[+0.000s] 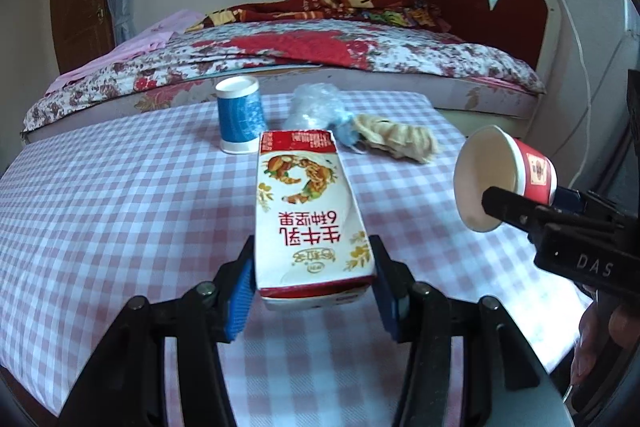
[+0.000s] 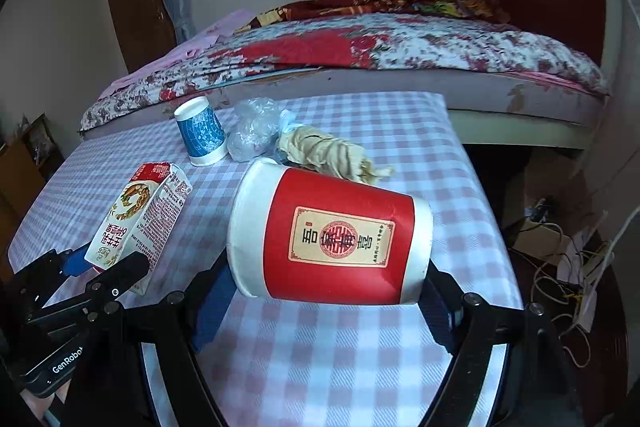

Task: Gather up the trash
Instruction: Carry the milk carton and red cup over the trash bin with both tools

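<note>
- The milk carton (image 1: 310,215) is sitting between the blue pads of the left gripper (image 1: 314,283), which is closed on its near end and holding it clear of the bench (image 1: 120,187), tilted away toward the far side.
- The red paper cup (image 2: 336,235) is lying on its side across the right gripper (image 2: 324,311), whose jaws, standing fairly wide, are pressing on its mouth and its base; the cup is also up off the bench, at the near right.
- So two pieces of trash are being carried, one in each gripper; neither is binned yet, and no bin or bag for them is showing in either view.
- Three more things are still waiting on the far part of the bench: a blue paper cup (image 1: 240,115) standing upside down at the far left, a crumpled clear plastic bag (image 1: 316,107) just right of it, and a wad of beige paper (image 1: 396,139) touching the bag on its right.
- By this reckoning the task is less than half done.
- Beyond the bench a bed (image 1: 280,51) is filling the far side.
</note>
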